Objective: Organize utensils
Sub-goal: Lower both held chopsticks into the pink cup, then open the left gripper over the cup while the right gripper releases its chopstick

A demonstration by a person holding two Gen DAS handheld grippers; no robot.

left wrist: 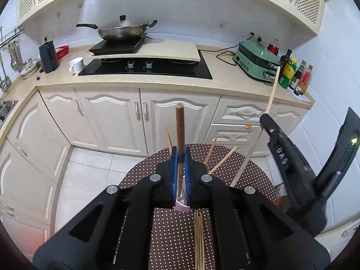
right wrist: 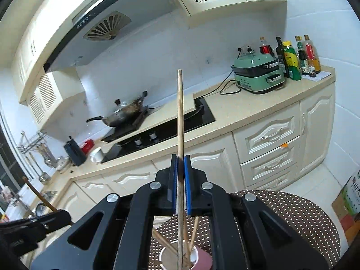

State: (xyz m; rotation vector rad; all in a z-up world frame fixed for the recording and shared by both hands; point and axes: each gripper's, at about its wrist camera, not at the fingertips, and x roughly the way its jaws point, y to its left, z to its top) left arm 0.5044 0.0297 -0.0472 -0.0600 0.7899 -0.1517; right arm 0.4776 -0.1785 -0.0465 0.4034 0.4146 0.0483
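Observation:
My left gripper [left wrist: 180,155] is shut on a dark brown chopstick [left wrist: 180,126] that stands upright above a pink cup [left wrist: 181,207]. Several light wooden chopsticks [left wrist: 221,160] lean out of that cup, and more lie loose [left wrist: 199,236] on the dotted table [left wrist: 166,236]. My right gripper [right wrist: 180,159] is shut on a long pale chopstick [right wrist: 180,112], its lower end reaching into the pink cup [right wrist: 202,259]. In the left wrist view the right gripper [left wrist: 265,118] shows at the right with its pale chopstick [left wrist: 273,90]. In the right wrist view the left gripper [right wrist: 65,216] shows at lower left with the brown chopstick [right wrist: 37,194].
The brown polka-dot table [right wrist: 292,213] is round and small. Behind it runs a counter [left wrist: 225,76] with a black hob [left wrist: 146,67], a wok [left wrist: 122,31], a green appliance [left wrist: 256,60], bottles [left wrist: 294,74], a kettle [left wrist: 48,56] and a mug [left wrist: 76,65]. A cardboard box [right wrist: 348,198] stands on the floor.

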